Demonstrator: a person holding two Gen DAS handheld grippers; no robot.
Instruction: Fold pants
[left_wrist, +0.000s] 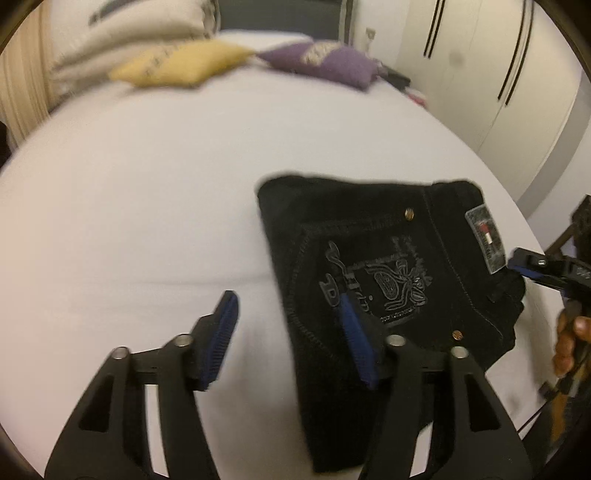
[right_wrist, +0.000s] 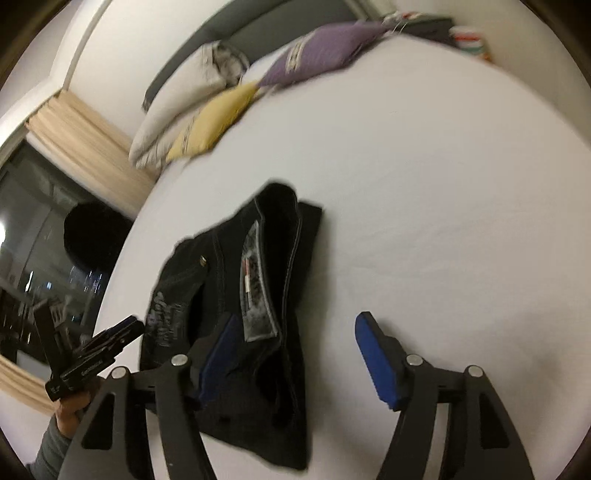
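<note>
Both tools spread, gripping nothing: left tool (left_wrist: 288, 332), right tool (right_wrist: 295, 354); pants (left_wrist: 388, 280) folded, blurred.

A: Bare bed (left_wrist: 129, 206) sheet lies wide around the folded pants (left_wrist: 388, 280).

B: Obstacles: yellow pillow (left_wrist: 181, 64) and purple pillow (left_wrist: 328, 64) at the far edge, well apart.

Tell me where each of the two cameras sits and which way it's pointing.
Left wrist: on the left tool, facing across the bed to the folded black pants; person's right hand at right.
Right wrist: on the right tool, over the pants' waistband; left hand at lower left.
Shared: pants, bed, yellow pillow, purple pillow.
</note>
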